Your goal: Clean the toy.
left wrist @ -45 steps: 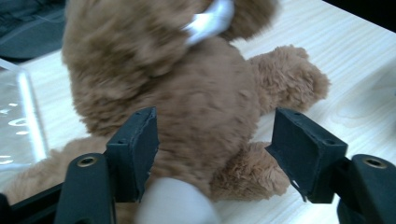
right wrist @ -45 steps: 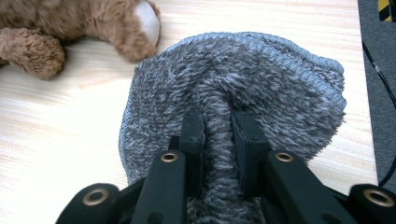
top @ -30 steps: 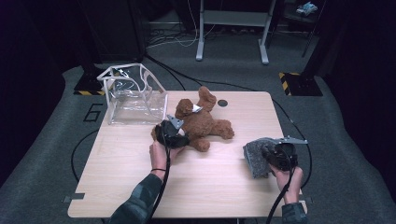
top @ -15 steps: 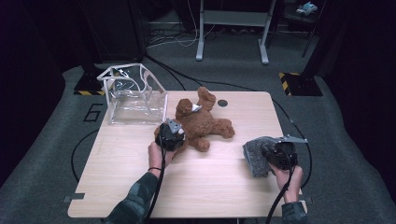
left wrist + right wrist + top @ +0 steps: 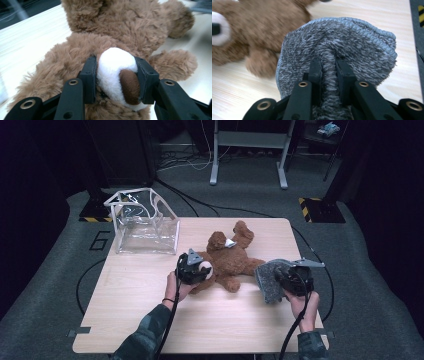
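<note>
The left gripper (image 5: 194, 268) has just closed its jaws onto the white muzzle of the brown teddy bear (image 5: 229, 257), which lies at the middle of the wooden table (image 5: 150, 320); the pads press the muzzle from both sides. Keep that pinch deep so the soft plush does not slip out on lifting. The right gripper (image 5: 292, 279), at about four o'clock from the bear, is clamped on a fold of the grey knitted cloth (image 5: 267, 277). At ten o'clock stands a clear plastic bag (image 5: 142, 222), mouth open; nothing can be made out inside it.
</note>
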The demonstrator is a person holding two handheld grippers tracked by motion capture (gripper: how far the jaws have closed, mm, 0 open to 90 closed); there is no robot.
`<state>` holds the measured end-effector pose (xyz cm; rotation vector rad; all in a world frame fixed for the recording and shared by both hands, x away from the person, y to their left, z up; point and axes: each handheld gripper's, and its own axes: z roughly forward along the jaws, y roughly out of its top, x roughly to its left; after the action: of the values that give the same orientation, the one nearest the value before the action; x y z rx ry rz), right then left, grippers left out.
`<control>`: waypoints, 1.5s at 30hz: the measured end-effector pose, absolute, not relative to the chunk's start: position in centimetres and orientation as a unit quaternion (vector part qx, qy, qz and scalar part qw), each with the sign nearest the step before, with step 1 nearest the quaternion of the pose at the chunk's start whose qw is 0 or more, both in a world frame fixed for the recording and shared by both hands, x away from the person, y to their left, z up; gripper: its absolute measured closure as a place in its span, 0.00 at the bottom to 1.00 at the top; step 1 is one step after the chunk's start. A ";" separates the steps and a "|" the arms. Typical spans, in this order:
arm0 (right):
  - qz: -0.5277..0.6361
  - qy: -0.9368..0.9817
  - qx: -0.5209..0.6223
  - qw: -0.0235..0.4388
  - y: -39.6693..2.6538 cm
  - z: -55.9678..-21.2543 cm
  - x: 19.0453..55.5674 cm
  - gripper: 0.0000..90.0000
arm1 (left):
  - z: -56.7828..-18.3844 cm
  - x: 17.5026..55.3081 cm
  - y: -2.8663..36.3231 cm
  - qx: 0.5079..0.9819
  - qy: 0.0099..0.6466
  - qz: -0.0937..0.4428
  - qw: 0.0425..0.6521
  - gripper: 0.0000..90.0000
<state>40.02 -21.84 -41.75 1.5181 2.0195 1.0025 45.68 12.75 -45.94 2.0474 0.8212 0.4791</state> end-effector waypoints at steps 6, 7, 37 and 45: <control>0.368 0.742 0.517 0.215 -19.1 -40.8 41.1 0.86 | -45.9 46.1 11.5 0.835 0.287 0.160 0.442 0.64; 0.366 0.746 0.514 0.213 -18.4 -40.6 41.4 0.86 | -45.9 46.2 11.4 0.837 0.283 0.154 0.442 0.64; 0.381 0.766 0.478 0.198 -13.0 -40.6 43.2 0.87 | -47.8 45.0 18.0 0.815 0.393 0.177 0.388 0.17; 0.405 0.777 0.444 0.186 -10.4 -38.3 43.0 0.87 | -50.2 44.9 20.6 0.816 0.426 0.171 0.350 0.13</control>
<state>43.05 -10.41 -38.27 1.2500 2.1899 1.1412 44.89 20.59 -50.21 2.1144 1.1034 0.4421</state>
